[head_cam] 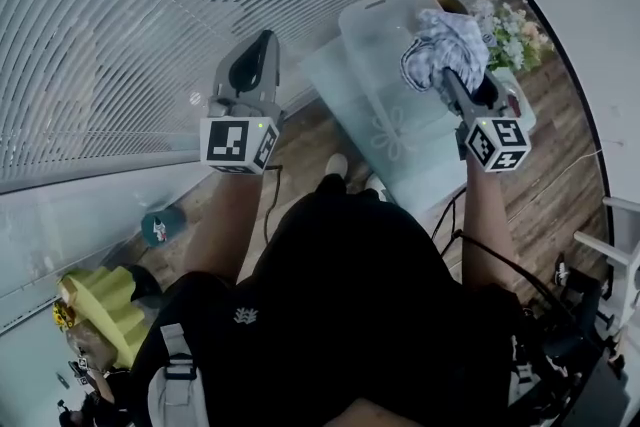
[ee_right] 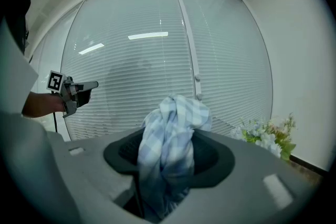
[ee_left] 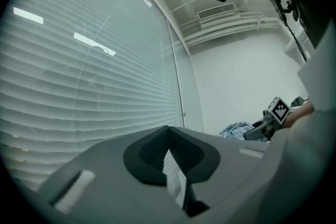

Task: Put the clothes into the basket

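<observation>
Blue-white checked cloth sits clamped in right hand-held gripper, upper right, over translucent plastic basket, apparently for release; left hand-held gripper closed, empty.

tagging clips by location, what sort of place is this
Likely an indoor office or studio-type room, though that is not certain: glass panels backed by horizontal blinds, a wood-plank floor, and a ceiling air vent above plain white walls.
</observation>
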